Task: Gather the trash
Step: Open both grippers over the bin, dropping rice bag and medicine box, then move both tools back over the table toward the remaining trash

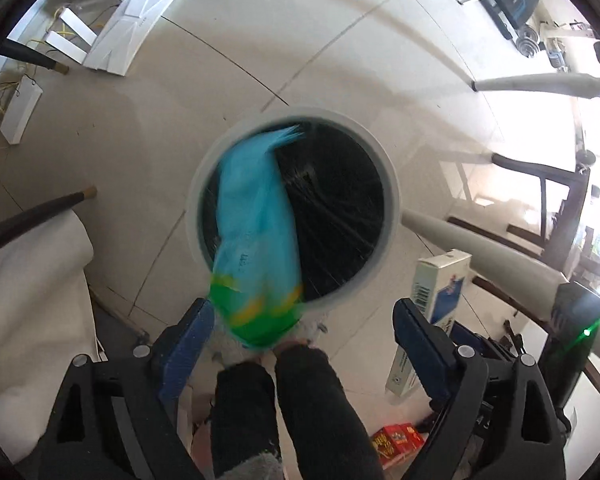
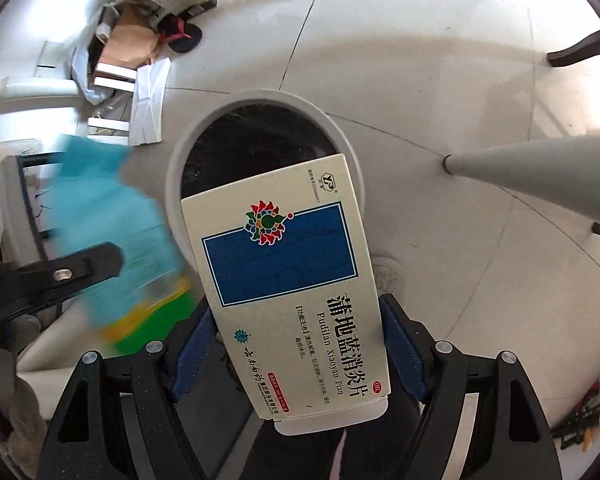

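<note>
Disposal is judged underway: a blurred blue packet (image 1: 256,236) is seen over the bin (image 1: 388,184) at twelve o'clock, left fingers (image 1: 416,320) spread empty; right fingers (image 2: 396,336) are clamped on a medicine box (image 2: 284,264), to be released next.

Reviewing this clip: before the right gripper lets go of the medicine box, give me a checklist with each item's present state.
1. Right gripper clamped on the medicine box: ok.
2. Box over the trash bin opening: cannot tell; its far end overlaps the opening, its near end does not.
3. Left gripper open, nothing between its pads: ok.
4. Blue and green packet settled inside the bin: not ok; motion-blurred, lying across the near rim.
5. Black liner in place: ok.
6. Room left in the bin: ok; dark open space shows beside the packet.
</note>
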Demonstrator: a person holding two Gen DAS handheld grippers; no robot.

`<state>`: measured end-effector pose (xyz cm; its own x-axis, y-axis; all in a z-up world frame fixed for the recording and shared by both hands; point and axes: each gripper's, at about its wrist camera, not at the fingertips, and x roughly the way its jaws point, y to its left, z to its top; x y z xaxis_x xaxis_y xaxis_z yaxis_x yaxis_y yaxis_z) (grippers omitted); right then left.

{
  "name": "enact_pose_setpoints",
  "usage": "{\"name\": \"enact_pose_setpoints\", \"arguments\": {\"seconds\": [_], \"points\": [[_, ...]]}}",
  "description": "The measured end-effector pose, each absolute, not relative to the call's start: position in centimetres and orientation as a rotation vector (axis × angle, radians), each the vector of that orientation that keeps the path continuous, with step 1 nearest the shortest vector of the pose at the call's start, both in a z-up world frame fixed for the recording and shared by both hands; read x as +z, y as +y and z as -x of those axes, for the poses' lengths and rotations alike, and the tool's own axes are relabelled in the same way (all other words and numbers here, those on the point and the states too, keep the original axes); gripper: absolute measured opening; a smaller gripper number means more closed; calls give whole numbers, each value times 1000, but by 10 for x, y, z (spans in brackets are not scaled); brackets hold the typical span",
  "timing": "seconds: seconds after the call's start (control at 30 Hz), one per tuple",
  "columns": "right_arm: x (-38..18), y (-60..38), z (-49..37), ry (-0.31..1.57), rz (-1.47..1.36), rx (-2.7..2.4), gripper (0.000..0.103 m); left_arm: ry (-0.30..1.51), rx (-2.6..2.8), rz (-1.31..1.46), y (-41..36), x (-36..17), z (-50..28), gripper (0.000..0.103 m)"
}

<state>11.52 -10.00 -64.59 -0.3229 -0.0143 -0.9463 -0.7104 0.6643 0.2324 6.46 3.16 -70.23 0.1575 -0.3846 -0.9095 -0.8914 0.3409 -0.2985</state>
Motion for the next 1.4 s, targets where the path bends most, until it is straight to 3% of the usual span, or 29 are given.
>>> {"name": "enact_pose_setpoints", "arguments": {"seconds": [0.07, 0.1, 0.17, 0.53, 1.1, 1.4], "points": [[-660, -93, -116, 1803, 571, 789, 86, 1435, 563, 1250, 34, -700, -60, 96], [-665, -89, -117, 1812, 557, 787, 96, 1433, 580, 1240, 33, -697, -60, 98], [-672, -87, -119, 1813, 556, 774, 102, 1433, 619, 1203, 24, -697, -56, 100], [-616, -90, -110, 1644, 720, 730, 103, 1459, 855, 870, -7, -630, -26, 101], [-389, -136, -80, 1523, 716, 806, 103, 1418, 826, 822, -58, -472, 29, 101], [-256, -157, -87, 1508, 592, 848, 103, 1291, 814, 816, -59, -368, 21, 101]]}}
